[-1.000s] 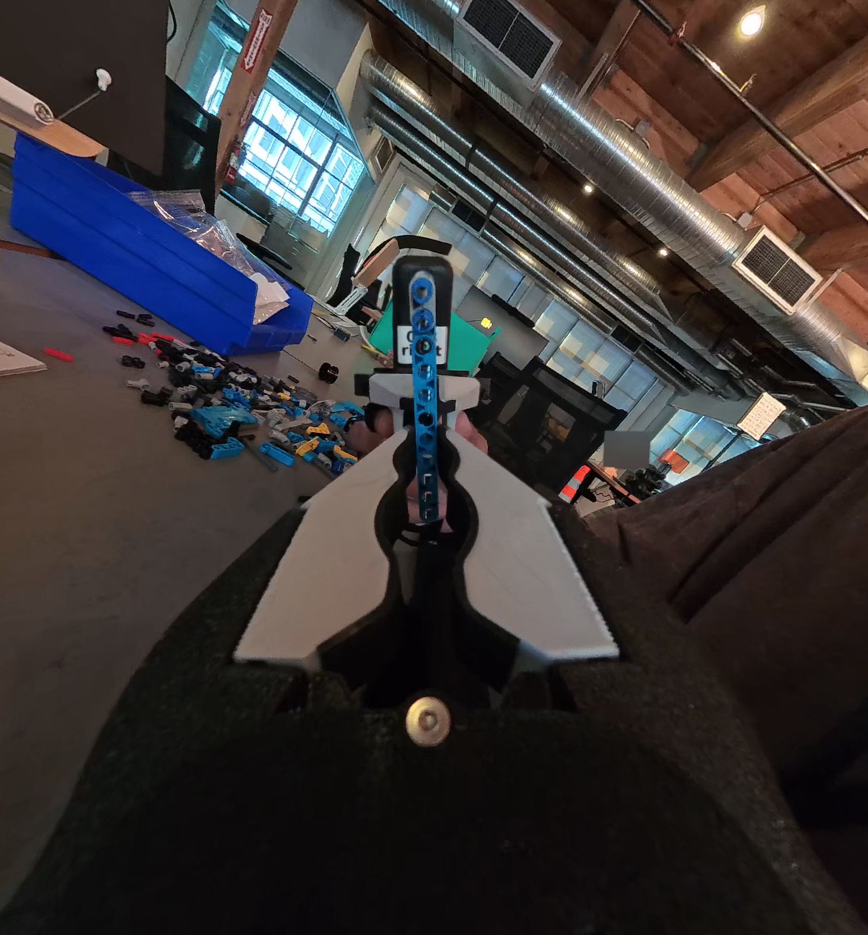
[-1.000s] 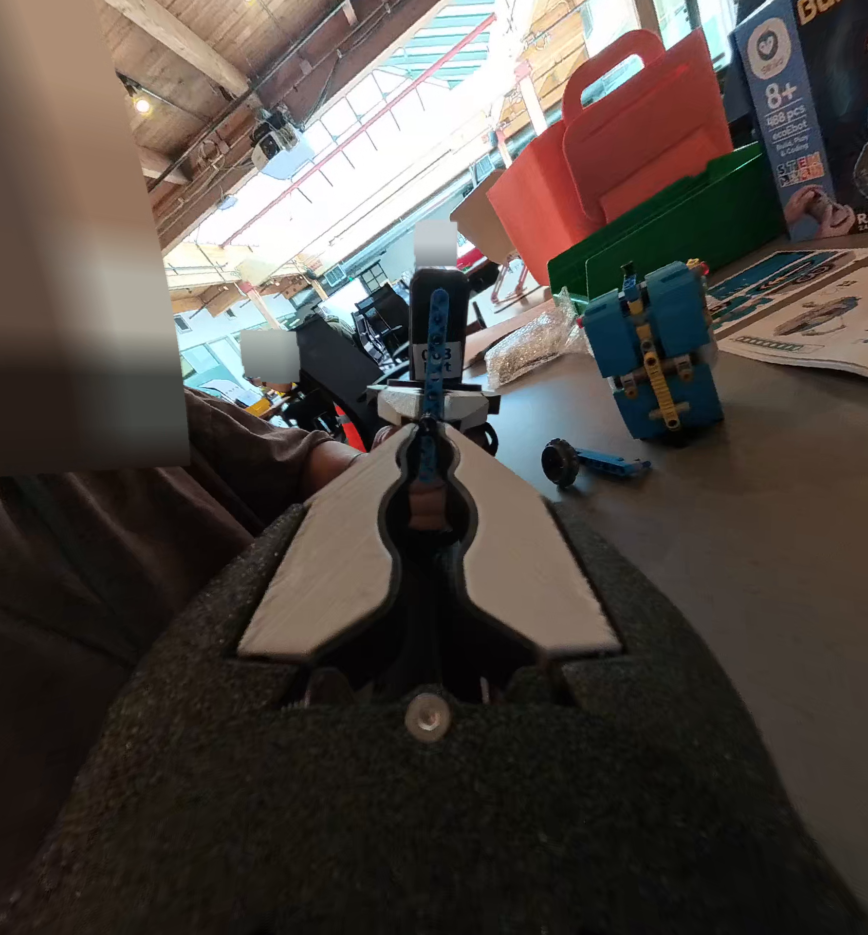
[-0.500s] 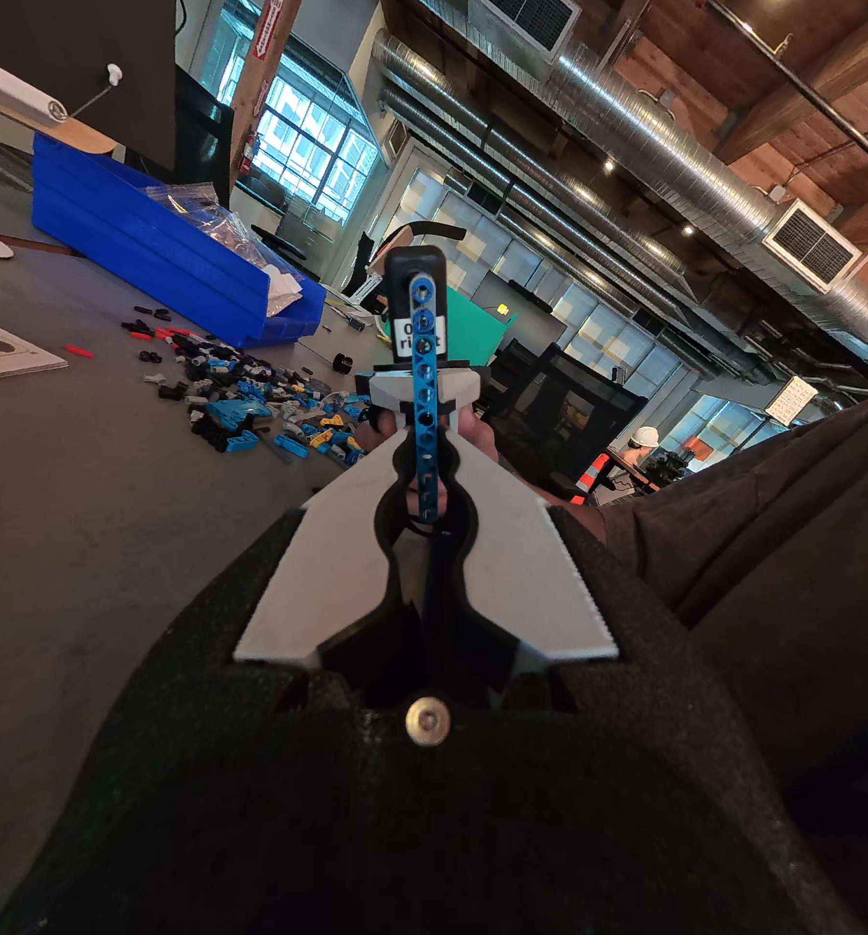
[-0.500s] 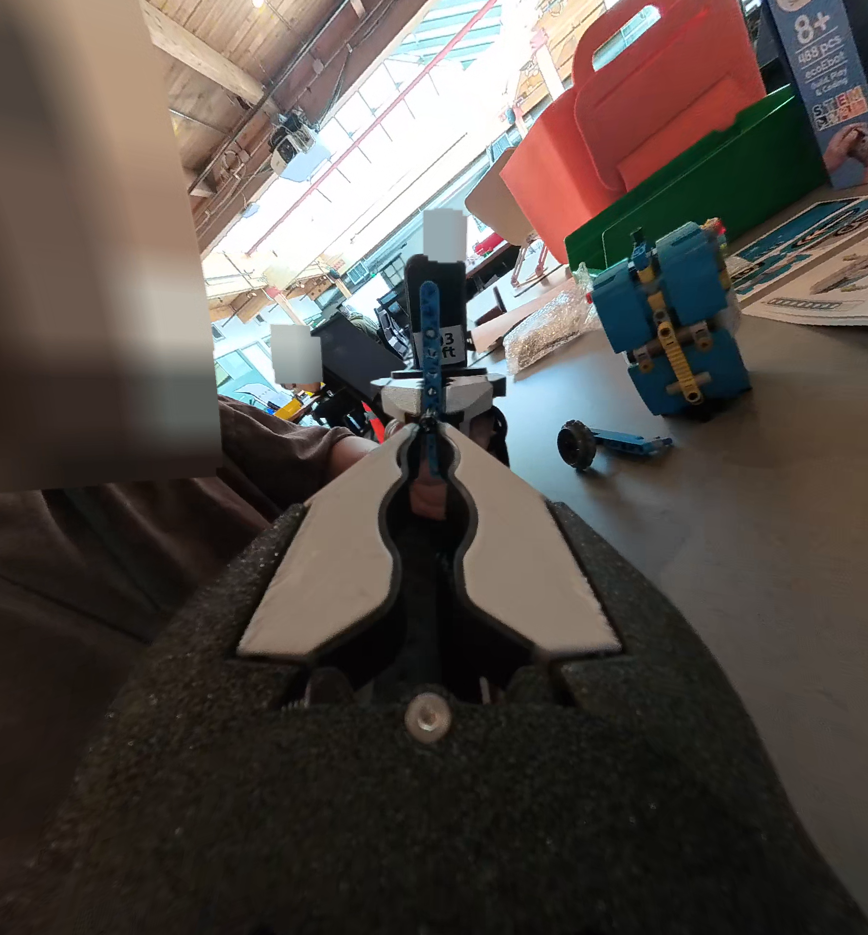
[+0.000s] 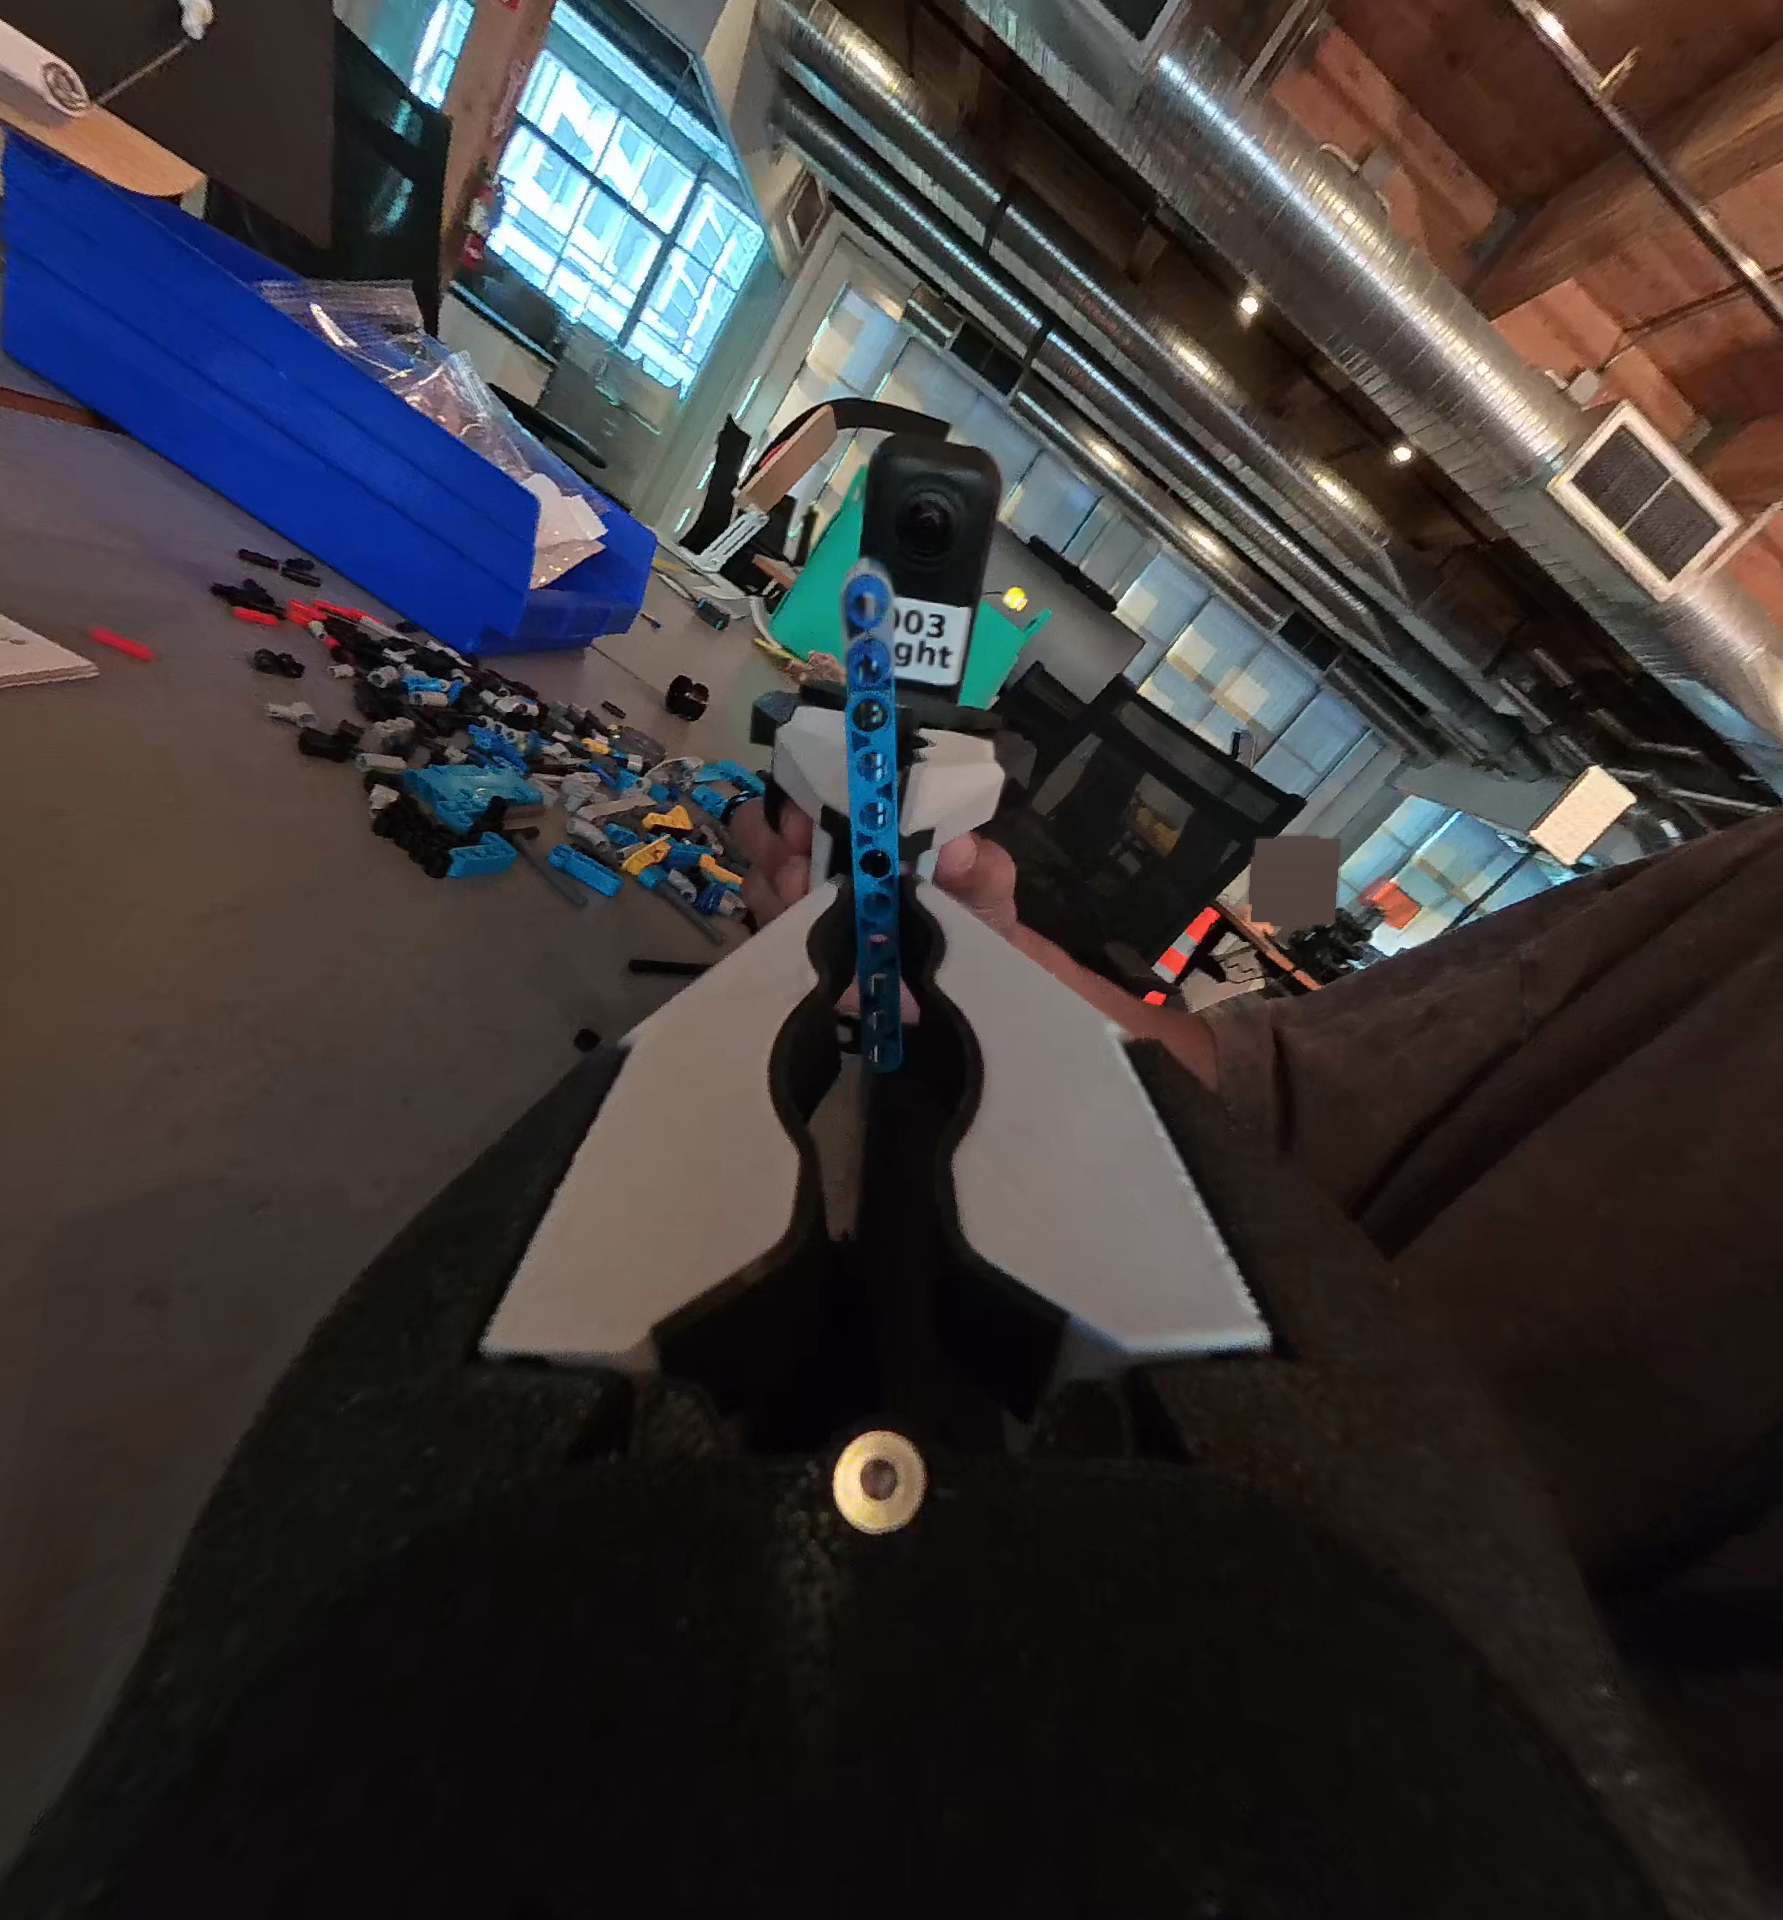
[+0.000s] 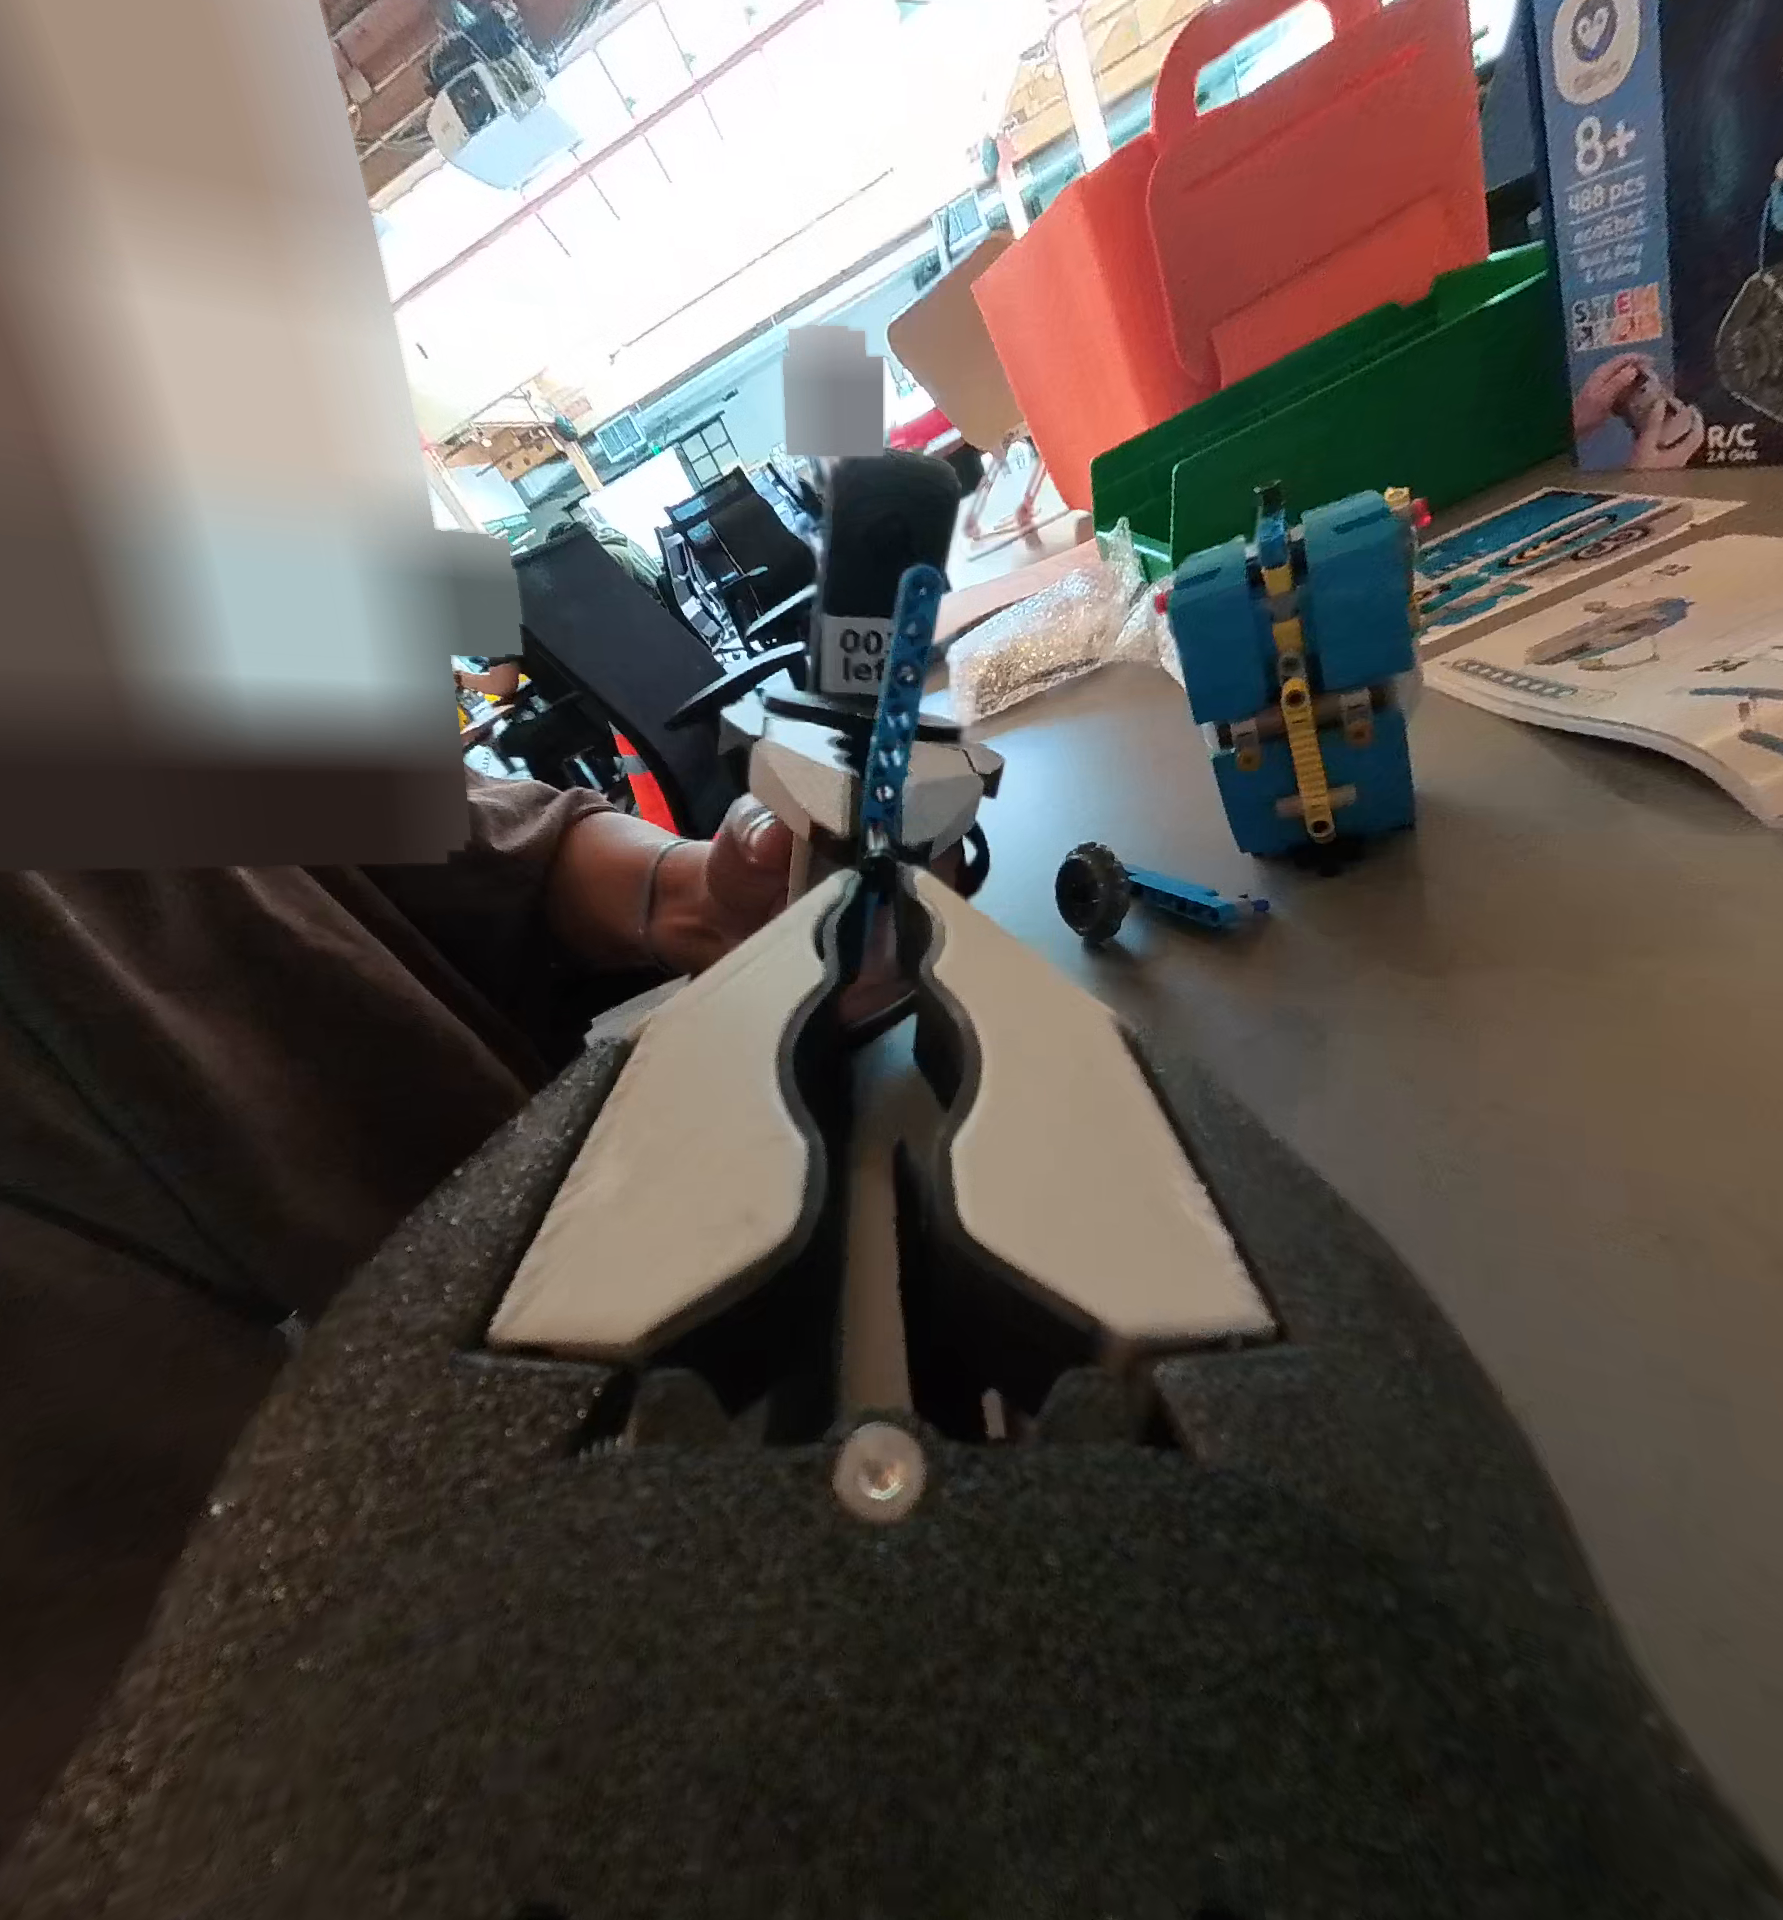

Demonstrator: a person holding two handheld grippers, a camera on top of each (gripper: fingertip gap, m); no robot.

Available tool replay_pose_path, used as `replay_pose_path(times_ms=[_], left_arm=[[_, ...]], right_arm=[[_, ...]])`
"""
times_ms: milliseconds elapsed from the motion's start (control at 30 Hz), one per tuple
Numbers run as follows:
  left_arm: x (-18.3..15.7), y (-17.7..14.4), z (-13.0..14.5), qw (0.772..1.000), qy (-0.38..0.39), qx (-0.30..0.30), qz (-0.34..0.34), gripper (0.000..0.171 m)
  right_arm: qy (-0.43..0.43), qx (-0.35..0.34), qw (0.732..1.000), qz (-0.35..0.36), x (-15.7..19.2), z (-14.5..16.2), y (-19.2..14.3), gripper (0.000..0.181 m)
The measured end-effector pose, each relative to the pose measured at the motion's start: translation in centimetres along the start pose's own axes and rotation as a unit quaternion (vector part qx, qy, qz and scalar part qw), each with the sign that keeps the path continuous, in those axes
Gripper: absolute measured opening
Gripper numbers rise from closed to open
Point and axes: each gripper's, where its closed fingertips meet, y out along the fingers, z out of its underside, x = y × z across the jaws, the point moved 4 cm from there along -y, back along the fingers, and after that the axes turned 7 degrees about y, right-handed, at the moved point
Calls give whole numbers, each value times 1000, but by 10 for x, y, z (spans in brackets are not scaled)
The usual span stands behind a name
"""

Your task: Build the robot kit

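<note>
The left gripper and the right gripper are facing each other above the grey tabletop, both with jaws clamped on one long blue plastic beam with round holes, each at its own end. A pile of small loose plastic building pieces is lying near, and a blue block-built model is standing well apart.

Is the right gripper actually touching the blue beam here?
Touching. The right wrist view shows the right gripper with its fingertips closed on the lower end of the blue beam.
</note>
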Motion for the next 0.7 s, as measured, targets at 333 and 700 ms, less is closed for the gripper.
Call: replay_pose_path(times_ms=[333,700], left_arm=[[-6,8,6,1000,10,22,11,6],[-8,11,31,973,178,141,-49,7]], right_arm=[[8,22,1000,-6,2,7,15,4],[-8,135,991,1,3,16,-3,5]])
